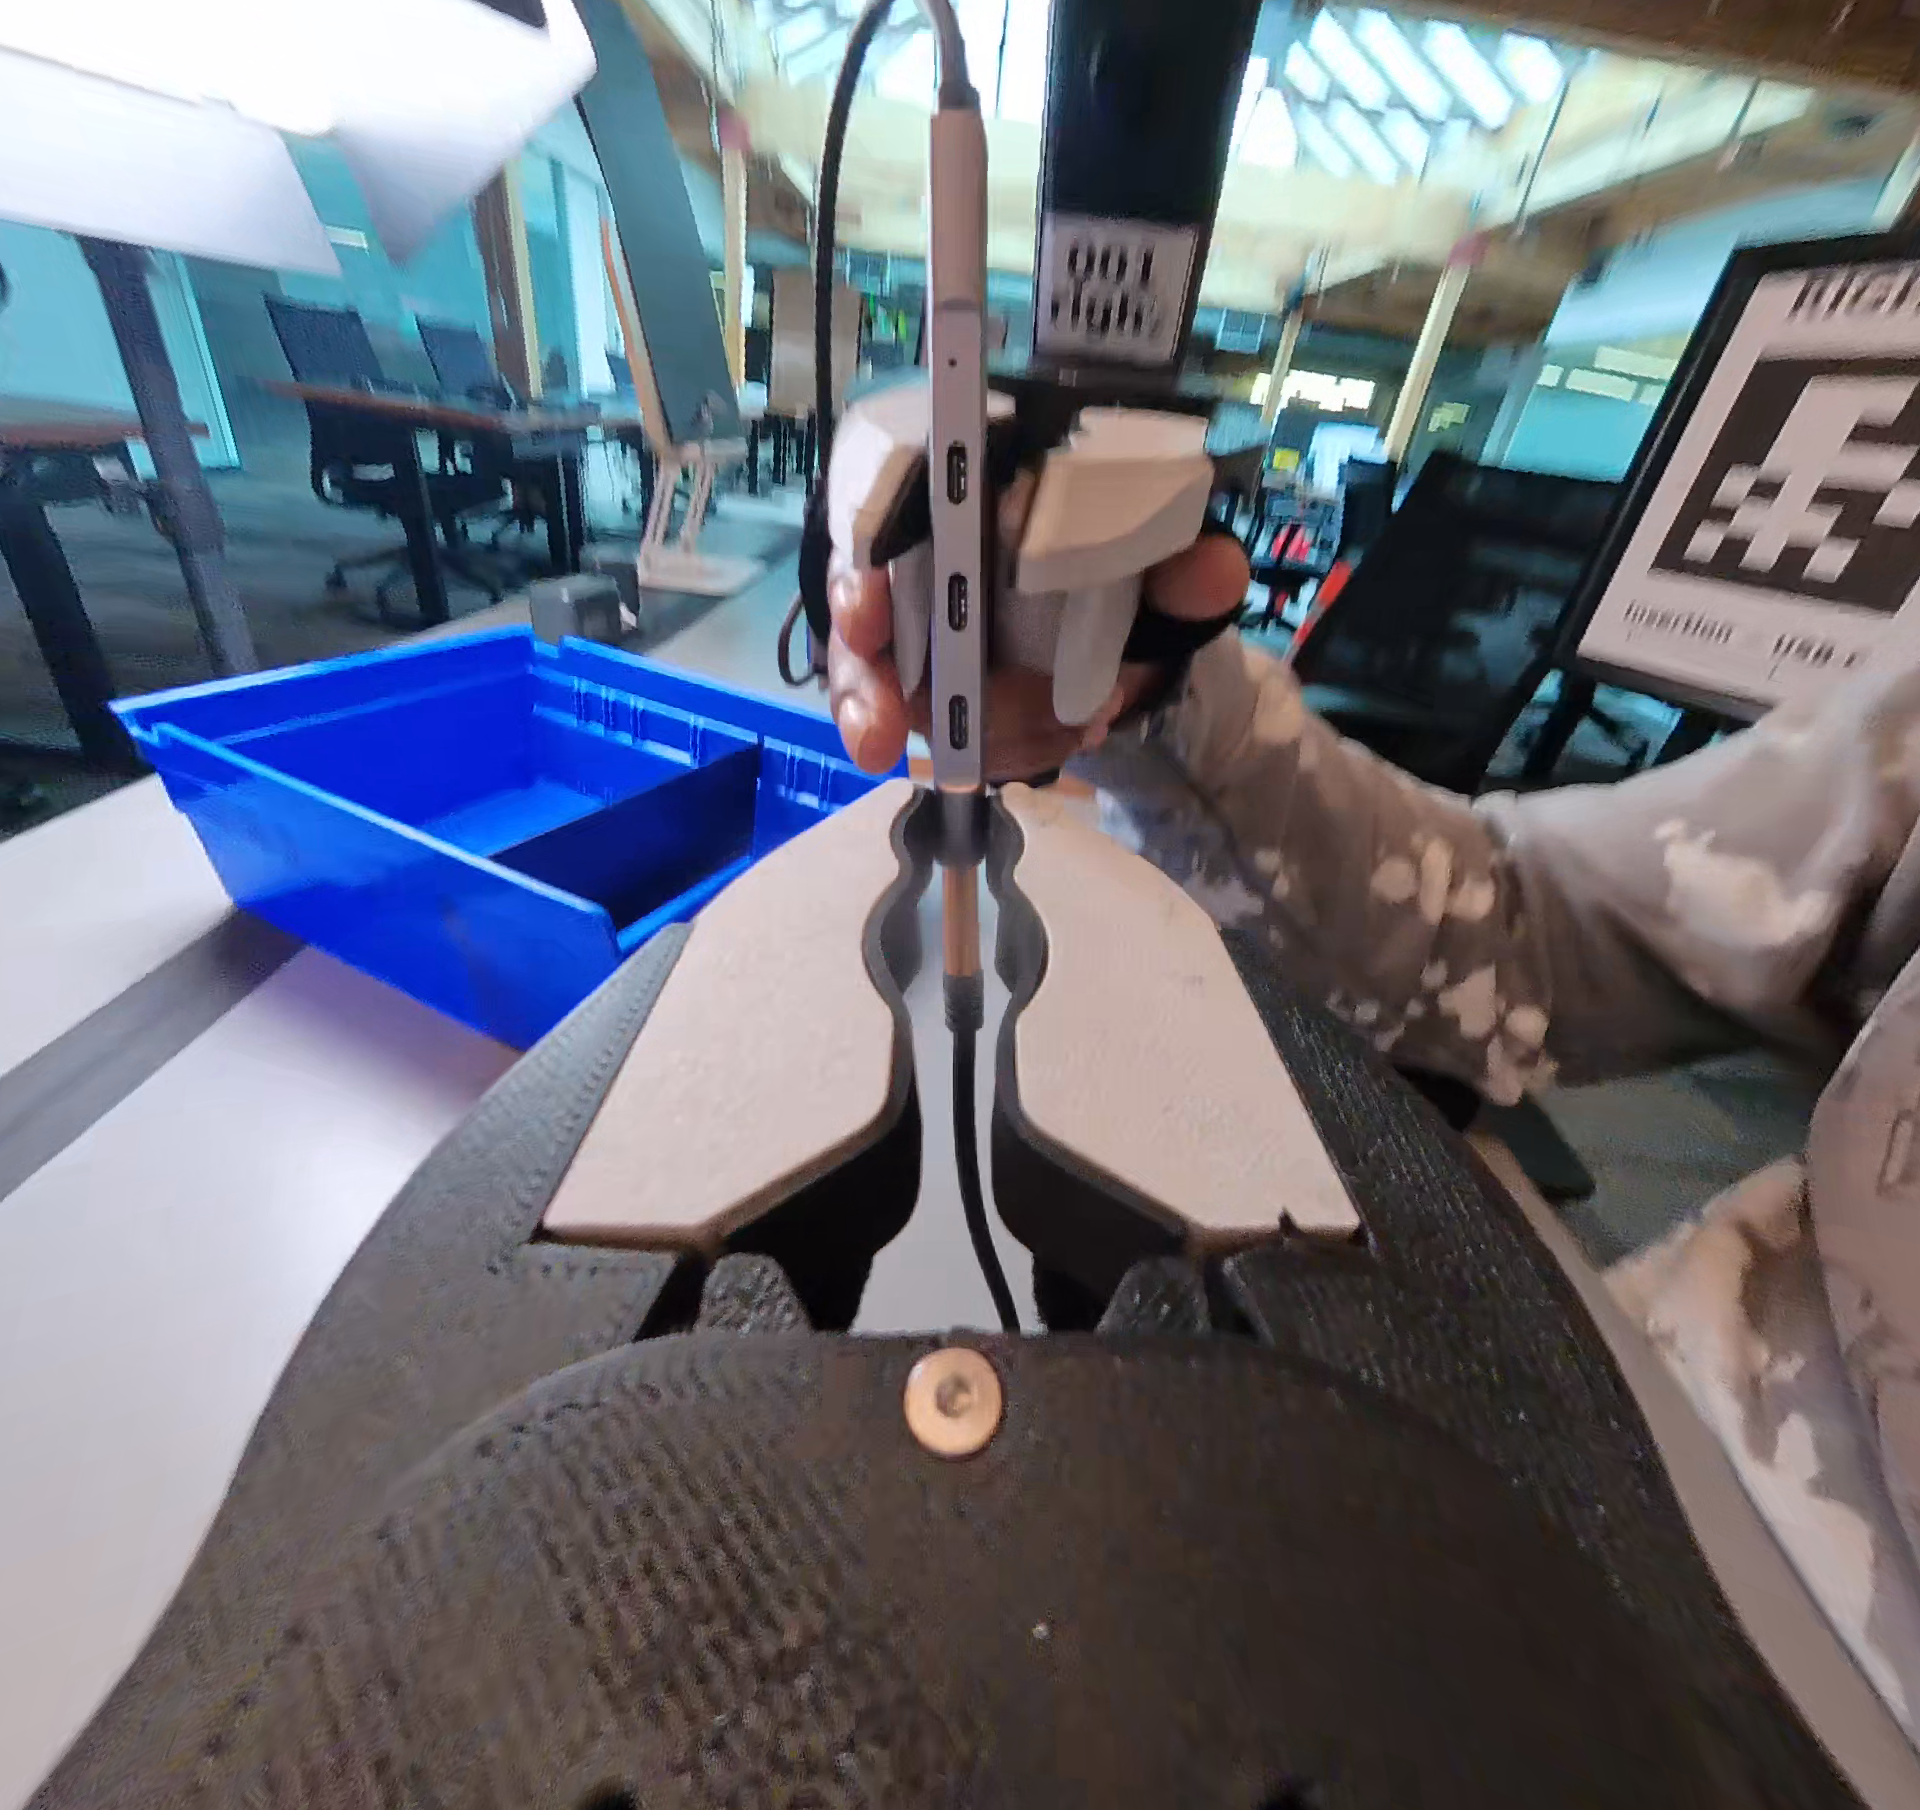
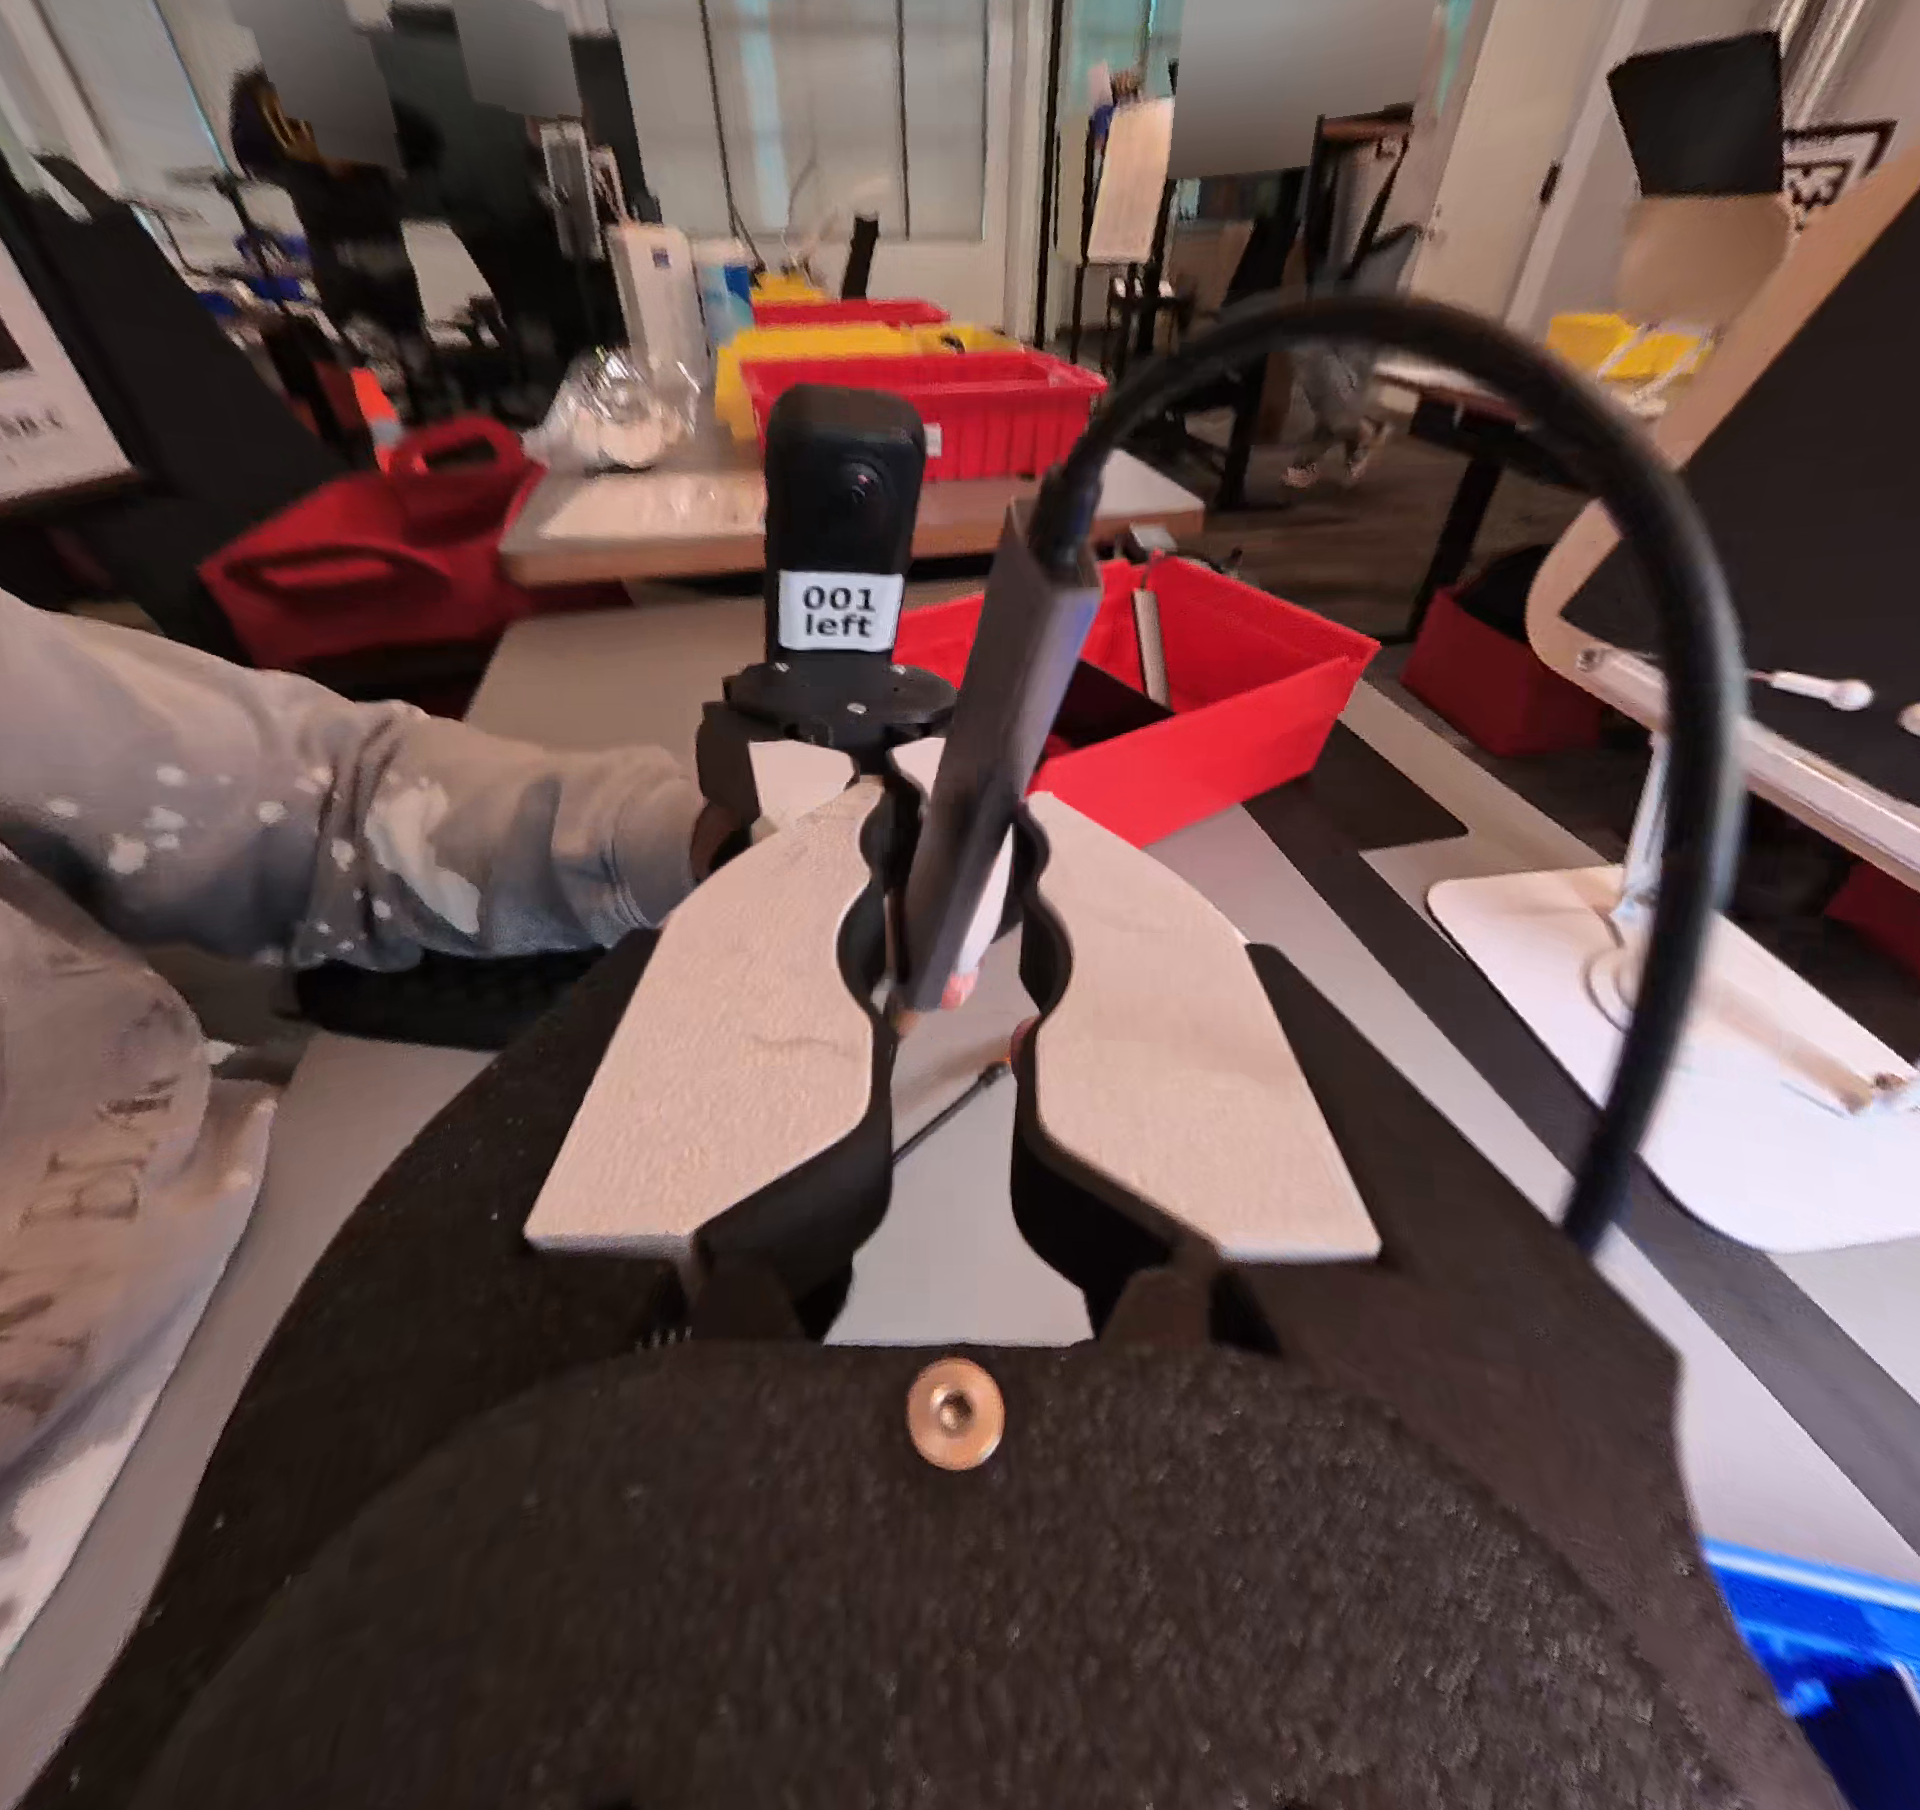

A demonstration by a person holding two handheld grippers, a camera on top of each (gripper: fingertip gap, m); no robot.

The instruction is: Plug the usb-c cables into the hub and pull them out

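Note:
A slim grey usb-c hub stands upright with three ports facing me. My right gripper, seen beyond it, is shut on its middle. My left gripper is shut on a bronze usb-c plug whose black cable runs back between the fingers. The plug's tip meets the hub's lower end; I cannot tell if it is seated. In the right wrist view my right gripper clamps the tilted hub, whose own black cable loops to the right. The left gripper is just behind.
A blue divided bin sits on the white table to the left. A red bin lies beyond the hub. A white stand base is on the right. A marker board stands on the right. A person's patterned sleeve reaches in.

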